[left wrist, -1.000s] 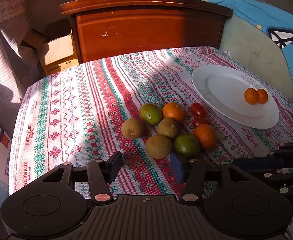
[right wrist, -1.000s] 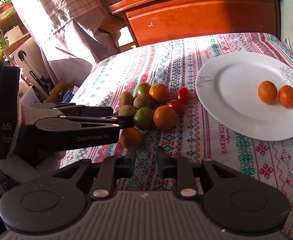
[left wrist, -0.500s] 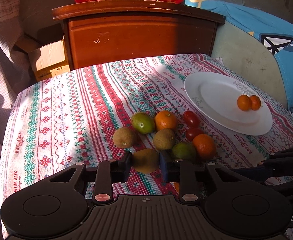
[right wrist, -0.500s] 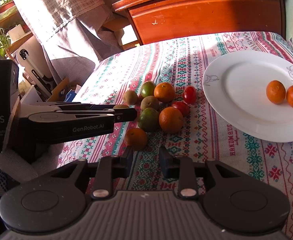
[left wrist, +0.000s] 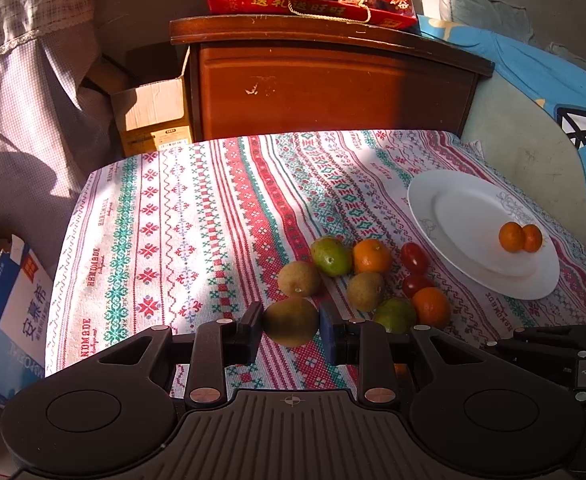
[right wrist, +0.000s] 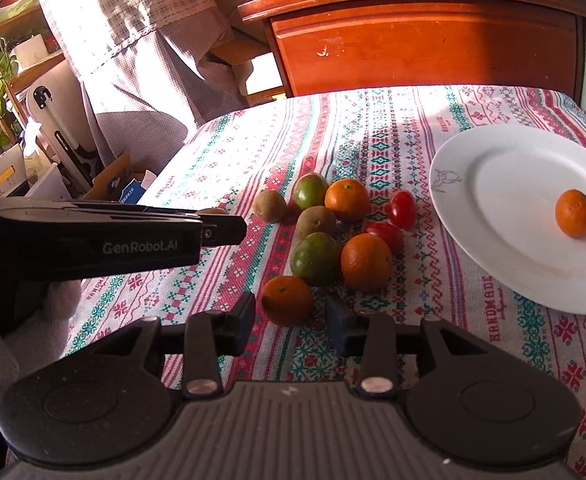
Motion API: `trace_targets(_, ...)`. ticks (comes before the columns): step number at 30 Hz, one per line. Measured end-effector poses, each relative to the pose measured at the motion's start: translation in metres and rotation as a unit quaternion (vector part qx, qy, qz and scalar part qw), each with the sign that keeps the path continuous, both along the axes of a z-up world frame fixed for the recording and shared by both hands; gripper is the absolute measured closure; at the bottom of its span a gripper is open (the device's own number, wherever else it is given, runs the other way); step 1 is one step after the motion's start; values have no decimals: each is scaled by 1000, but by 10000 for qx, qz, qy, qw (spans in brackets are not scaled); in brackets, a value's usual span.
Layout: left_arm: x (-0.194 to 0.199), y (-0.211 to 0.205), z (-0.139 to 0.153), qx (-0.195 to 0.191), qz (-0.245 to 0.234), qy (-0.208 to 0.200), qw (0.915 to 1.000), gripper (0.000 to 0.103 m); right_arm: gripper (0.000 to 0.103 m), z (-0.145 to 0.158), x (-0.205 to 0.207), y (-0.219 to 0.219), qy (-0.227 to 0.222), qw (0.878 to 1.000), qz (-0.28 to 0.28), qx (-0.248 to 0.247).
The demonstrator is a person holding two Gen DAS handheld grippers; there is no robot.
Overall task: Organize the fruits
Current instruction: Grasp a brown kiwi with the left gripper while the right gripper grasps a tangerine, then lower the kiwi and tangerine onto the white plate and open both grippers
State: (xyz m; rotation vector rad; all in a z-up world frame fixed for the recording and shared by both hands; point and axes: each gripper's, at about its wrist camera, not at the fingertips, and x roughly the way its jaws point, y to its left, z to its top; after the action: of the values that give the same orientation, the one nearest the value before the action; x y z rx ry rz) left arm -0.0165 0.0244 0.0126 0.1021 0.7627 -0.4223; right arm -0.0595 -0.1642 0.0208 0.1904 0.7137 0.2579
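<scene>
Left gripper point(left wrist: 291, 326) is pinching a fuzzy brown kiwi point(left wrist: 291, 321) near the table's front edge. Right gripper point(right wrist: 291, 314) is spread around a small orange tangerine point(right wrist: 287, 300), beside the fruit pile.

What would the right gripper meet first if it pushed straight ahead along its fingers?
Probably the small orange just ahead of the right gripper, which stands open and slightly wider than the fruit. The green citrus sits behind it.

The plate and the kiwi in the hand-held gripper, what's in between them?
Left wrist view: between the plate and the held kiwi sit another kiwi, a green citrus, an orange and tomatoes.
</scene>
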Motion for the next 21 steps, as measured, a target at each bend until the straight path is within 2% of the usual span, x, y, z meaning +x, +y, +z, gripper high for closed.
trace_targets(3,-1,-2,0,34,55,77,9999,76,74,0,2,1,-16,10000,-17,3)
trace_targets(11,-6,-8,7,5,76,93,9999,76,75,14,-5,-6,-7,9998,-15,183)
trace_targets(21,-8,-20,46,-313,-95,-198,9993,76,75,69,-14,-53,-521,9974,-465,174)
